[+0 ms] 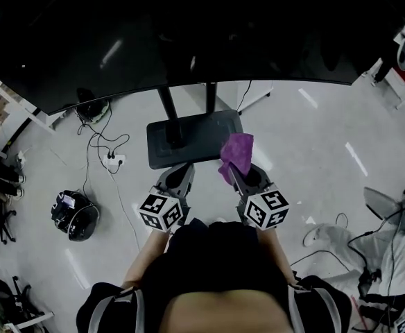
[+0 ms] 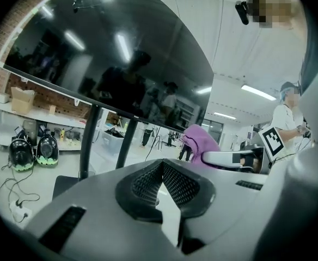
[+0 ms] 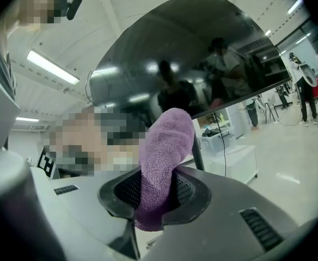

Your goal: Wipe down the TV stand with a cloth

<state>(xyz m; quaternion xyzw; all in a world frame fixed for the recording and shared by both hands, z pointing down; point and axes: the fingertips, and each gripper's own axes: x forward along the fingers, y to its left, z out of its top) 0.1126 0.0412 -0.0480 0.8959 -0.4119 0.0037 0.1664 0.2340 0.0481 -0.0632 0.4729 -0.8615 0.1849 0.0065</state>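
A big dark TV screen (image 1: 188,40) stands on two black posts (image 1: 169,113) over a dark flat base plate (image 1: 202,134) on the floor. My right gripper (image 1: 238,173) is shut on a purple cloth (image 1: 236,155), which sticks up above the base plate's right end. The purple cloth (image 3: 161,162) is clamped between the pads in the right gripper view, in front of the TV screen (image 3: 202,58). My left gripper (image 1: 178,177) is shut with nothing in it, hovering near the plate's front edge. In the left gripper view the left gripper (image 2: 160,185) points at the posts (image 2: 88,140), with the cloth (image 2: 200,141) to its right.
A power strip with cables (image 1: 111,159) and a dark helmet-like object (image 1: 75,215) lie on the floor at left. White shelving (image 1: 8,113) stands far left. Another person's legs and cables (image 1: 369,241) are at right. A person stands at right (image 2: 289,118).
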